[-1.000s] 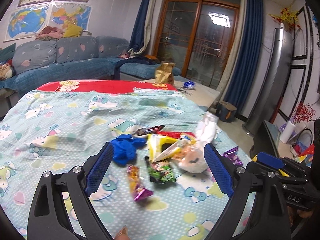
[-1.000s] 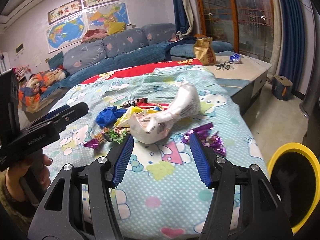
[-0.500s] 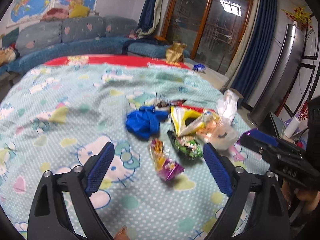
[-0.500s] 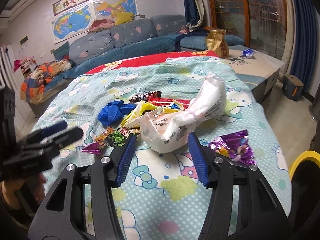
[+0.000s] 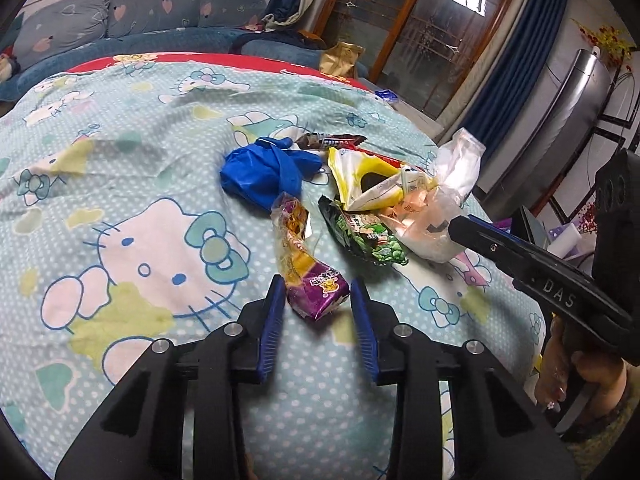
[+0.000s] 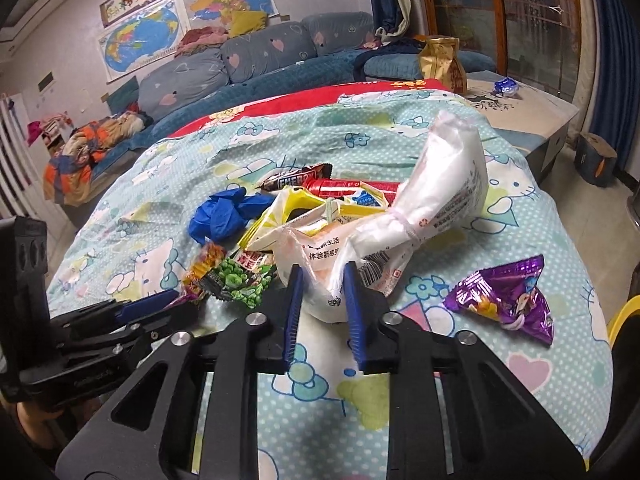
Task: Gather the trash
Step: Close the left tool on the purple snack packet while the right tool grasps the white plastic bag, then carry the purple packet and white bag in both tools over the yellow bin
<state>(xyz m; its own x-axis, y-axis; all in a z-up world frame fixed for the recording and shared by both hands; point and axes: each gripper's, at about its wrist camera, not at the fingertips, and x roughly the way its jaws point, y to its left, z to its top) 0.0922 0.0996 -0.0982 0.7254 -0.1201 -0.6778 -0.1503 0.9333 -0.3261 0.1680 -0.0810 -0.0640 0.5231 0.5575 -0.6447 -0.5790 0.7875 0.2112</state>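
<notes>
Jaws of both grippers, wide a moment ago, have been narrowed: left gripper [image 5: 318, 306] around the purple wrapper [image 5: 316, 286], right gripper [image 6: 322, 300] around the white bag [image 6: 332, 280], both on the bedspread [image 5: 120, 160]; lifting is judged next.

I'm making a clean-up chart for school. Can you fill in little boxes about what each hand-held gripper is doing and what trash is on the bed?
surface: Hello Kitty bedspread
left hand-held gripper: straddling purple snack wrapper, contact unclear
right hand-held gripper: straddling white plastic bag, contact unclear
other trash: blue glove, green snack packet, yellow bag
off to the right: second purple wrapper
</notes>
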